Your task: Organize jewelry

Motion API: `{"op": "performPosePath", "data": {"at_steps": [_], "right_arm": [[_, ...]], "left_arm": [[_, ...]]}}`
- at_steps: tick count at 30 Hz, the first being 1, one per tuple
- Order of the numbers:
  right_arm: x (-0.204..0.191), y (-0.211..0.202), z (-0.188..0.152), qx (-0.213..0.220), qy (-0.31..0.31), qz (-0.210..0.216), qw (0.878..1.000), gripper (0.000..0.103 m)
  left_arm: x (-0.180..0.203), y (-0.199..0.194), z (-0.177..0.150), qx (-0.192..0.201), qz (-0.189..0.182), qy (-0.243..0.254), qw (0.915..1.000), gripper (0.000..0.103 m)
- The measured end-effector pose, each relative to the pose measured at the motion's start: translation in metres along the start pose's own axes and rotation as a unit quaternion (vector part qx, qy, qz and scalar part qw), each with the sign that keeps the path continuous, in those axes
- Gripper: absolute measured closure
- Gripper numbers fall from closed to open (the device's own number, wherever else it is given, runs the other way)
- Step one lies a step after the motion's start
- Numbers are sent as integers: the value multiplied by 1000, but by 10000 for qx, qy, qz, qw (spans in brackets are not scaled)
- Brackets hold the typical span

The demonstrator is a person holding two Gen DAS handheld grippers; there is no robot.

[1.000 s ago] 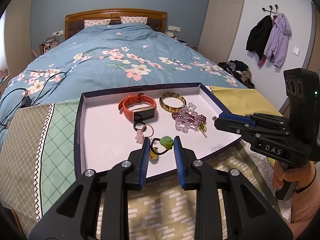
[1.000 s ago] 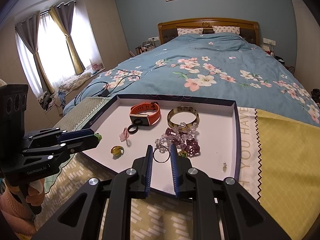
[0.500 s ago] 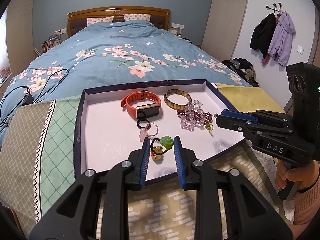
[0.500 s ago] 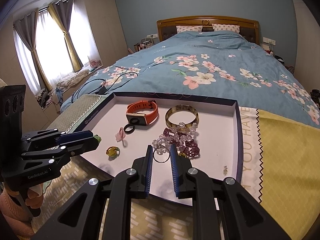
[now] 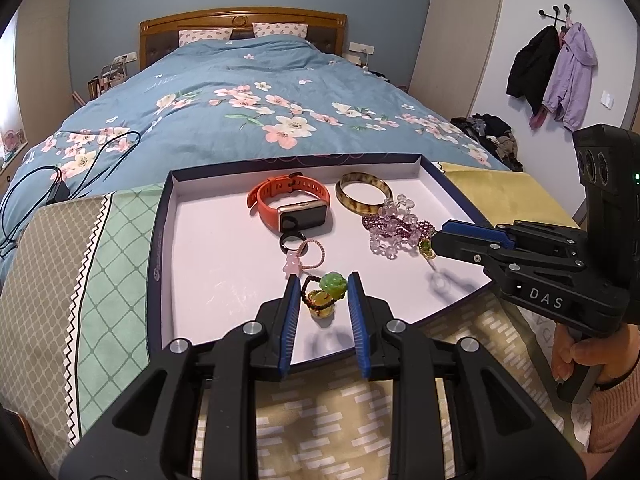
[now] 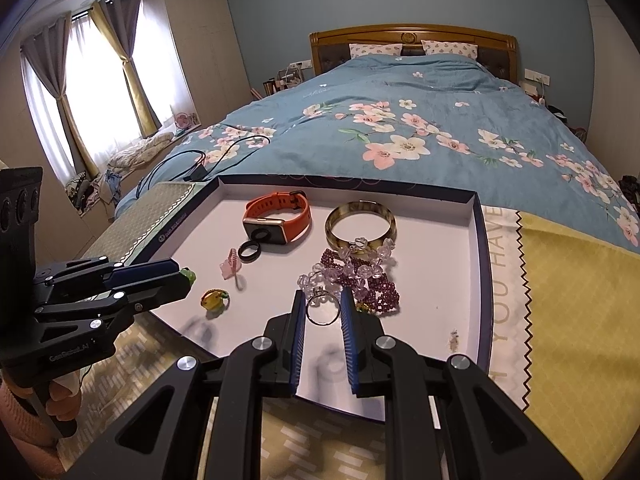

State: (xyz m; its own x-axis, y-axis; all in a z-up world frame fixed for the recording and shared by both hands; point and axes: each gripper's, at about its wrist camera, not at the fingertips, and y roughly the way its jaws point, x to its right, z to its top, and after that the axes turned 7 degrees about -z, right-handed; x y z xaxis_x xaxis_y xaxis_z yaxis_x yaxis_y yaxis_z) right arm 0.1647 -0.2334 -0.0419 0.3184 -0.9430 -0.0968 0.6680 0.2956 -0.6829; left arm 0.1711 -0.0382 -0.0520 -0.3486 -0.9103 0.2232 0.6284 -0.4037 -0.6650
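Two claws, both over the near edge of the white tray (image 5: 192,248). My left gripper (image 5: 324,284) pinches a green flower bead (image 5: 333,283) on a dark cord; its amber charm (image 5: 320,305) hangs at the tray floor. My right gripper (image 6: 323,303) clamps a silver ring (image 6: 322,311) just beside the purple bead bracelet (image 6: 362,276). Orange watch (image 6: 278,218) and bangle (image 6: 360,224) lie toward the far edge.

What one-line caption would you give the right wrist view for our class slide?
Right tool grips a silver ring above the white jewelry tray.
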Motion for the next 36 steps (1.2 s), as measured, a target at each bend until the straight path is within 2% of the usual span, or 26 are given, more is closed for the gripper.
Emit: {"op": "performPosePath", "data": {"at_steps": [26,28,30,31,32,34,36], "right_arm": [[-5,16,0,-214,-30,-125,9997,87],[-4,14,0,-186,-6,-126,9997,85],[-4,11,0,-145,24,-113,9998,81],[-3,8,-1,-106,38,-106,9999,75],[-3,6,-1,-63,53,-106,9999,71],[-2,-1,-2,20,90,-73,9999,69],[-1,-12,-4,161,151,-60,9997,57]], "left_arm": [[-11,22,-6,-276,114,-201,9994,78],[-12,21,-6,-254,125,-201,9994,72],[-12,19,-6,-200,146,-190,9995,68],[-12,17,-7,-168,131,-182,9996,65],[-12,15,-7,-136,117,-178,9997,59],[-11,9,-8,-28,159,-146,9998,55],[-11,0,-9,70,142,-142,9998,45]]}}
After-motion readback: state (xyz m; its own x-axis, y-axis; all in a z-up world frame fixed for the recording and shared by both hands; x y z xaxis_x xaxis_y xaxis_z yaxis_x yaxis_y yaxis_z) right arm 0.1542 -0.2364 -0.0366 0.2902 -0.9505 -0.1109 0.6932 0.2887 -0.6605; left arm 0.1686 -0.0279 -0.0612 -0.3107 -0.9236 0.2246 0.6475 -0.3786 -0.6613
